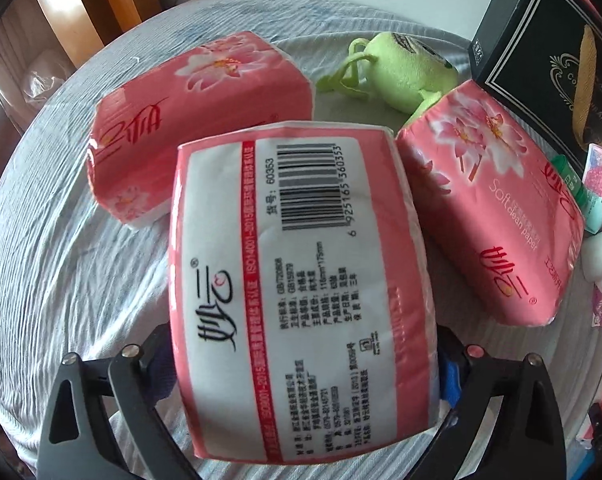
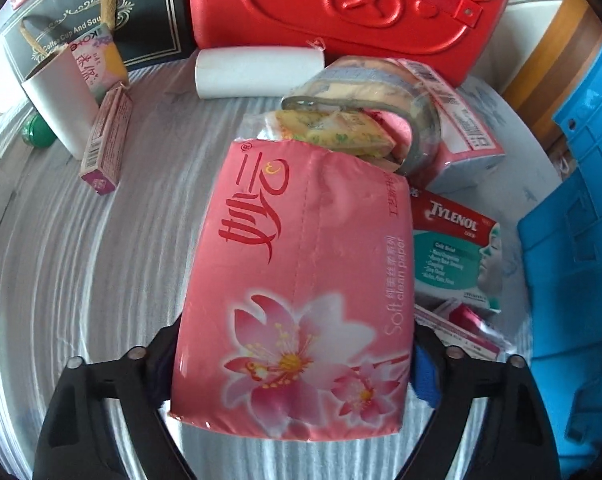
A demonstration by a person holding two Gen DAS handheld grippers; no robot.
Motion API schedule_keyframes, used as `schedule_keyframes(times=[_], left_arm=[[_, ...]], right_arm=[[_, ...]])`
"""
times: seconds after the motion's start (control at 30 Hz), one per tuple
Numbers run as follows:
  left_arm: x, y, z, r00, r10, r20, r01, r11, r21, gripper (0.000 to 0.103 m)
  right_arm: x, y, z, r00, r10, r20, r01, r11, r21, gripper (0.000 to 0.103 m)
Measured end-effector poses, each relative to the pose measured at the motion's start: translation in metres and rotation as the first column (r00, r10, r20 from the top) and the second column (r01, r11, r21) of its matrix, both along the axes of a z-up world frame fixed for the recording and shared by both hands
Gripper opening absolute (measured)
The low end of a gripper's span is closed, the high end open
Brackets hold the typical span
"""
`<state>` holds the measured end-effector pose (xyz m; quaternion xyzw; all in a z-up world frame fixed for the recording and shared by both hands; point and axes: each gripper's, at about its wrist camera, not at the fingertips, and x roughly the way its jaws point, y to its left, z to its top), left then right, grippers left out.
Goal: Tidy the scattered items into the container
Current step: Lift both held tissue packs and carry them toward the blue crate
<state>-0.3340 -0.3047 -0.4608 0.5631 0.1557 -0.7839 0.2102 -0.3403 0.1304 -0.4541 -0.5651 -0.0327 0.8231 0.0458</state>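
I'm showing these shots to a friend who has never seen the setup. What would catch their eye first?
Each claw grips a pink flowered plastic tissue pack: the left claw holds one barcode side up, the right claw one flower side up. In the right wrist view, a big red embossed case stands at the back and a blue plastic crate fills the right edge.

Right gripper (image 2: 293,364) clamps pink tissue pack (image 2: 297,292), flower side up, above striped cloth (image 2: 101,264). Tylenol box (image 2: 457,248) just beside pack; blue crate (image 2: 577,240) at right edge; red case (image 2: 353,4) behind.
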Motion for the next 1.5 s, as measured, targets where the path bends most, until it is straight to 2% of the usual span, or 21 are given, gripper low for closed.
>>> schedule_keyframes(times=[0.27, 0.53, 0.8, 0.9, 0.97, 1.07, 1.3, 1.5], left_arm=[[0.038, 0.017, -0.01, 1.0, -0.021, 0.012, 0.021, 0.999, -0.03, 0.094], [0.103, 0.048, -0.016, 0.997, -0.07, 0.03, 0.071, 0.997, -0.029, 0.092], [0.158, 0.08, -0.005, 0.988, -0.152, 0.026, 0.153, 0.987, -0.044, 0.092], [0.178, 0.088, 0.004, 0.984, -0.178, 0.014, 0.178, 0.983, -0.053, 0.092], [0.187, 0.062, 0.026, 0.98, -0.197, 0.018, 0.198, 0.979, -0.052, 0.092], [0.187, 0.059, 0.054, 0.976, -0.215, 0.013, 0.216, 0.975, -0.059, 0.092], [0.214, 0.074, 0.106, 0.97, -0.239, -0.038, 0.236, 0.97, -0.061, 0.092], [0.227, 0.085, 0.139, 0.961, -0.262, -0.09, 0.257, 0.964, -0.067, 0.092]], right_arm=[[0.037, -0.011, 0.001, 0.999, 0.027, 0.019, -0.026, 0.998, -0.049, 0.085], [0.09, -0.016, 0.002, 0.999, 0.032, 0.035, -0.03, 0.998, -0.056, 0.085], [0.131, -0.019, 0.022, 0.998, 0.042, 0.048, -0.038, 0.996, -0.084, 0.085], [0.143, -0.021, 0.033, 0.998, 0.049, 0.036, -0.045, 0.995, -0.088, 0.085], [0.149, -0.021, 0.04, 0.998, 0.054, 0.027, -0.052, 0.995, -0.087, 0.085], [0.157, -0.022, 0.053, 0.998, 0.066, 0.01, -0.064, 0.994, -0.09, 0.085], [0.18, -0.033, 0.092, 0.996, 0.079, -0.035, -0.082, 0.991, -0.109, 0.085], [0.195, -0.036, 0.122, 0.993, 0.096, -0.071, -0.104, 0.986, -0.128, 0.085]])
